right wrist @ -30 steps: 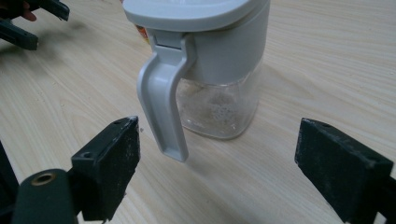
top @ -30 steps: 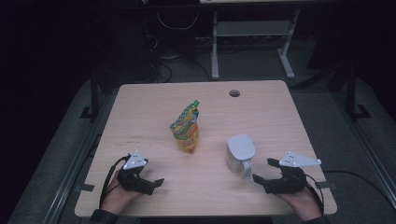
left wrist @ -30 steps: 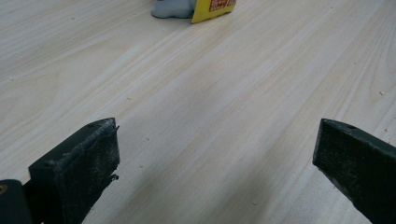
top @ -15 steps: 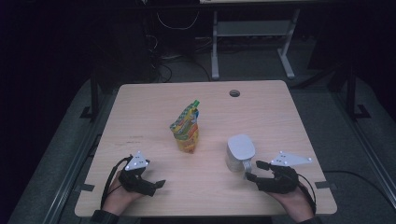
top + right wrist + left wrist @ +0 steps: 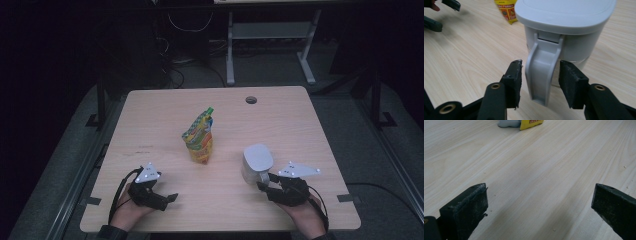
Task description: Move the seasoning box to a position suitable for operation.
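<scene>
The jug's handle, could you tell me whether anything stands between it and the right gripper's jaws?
Nothing visible does. The right gripper has its jaws open on either side of the handle of the jug, with small gaps and nothing between.

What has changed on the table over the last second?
The right tool has moved in toward the grey lidded jug; its open jaws now straddle the jug's handle, one on each side, not yet clamped. The left tool stayed open near the table's front edge, and the snack bag and jug kept their places.
</scene>
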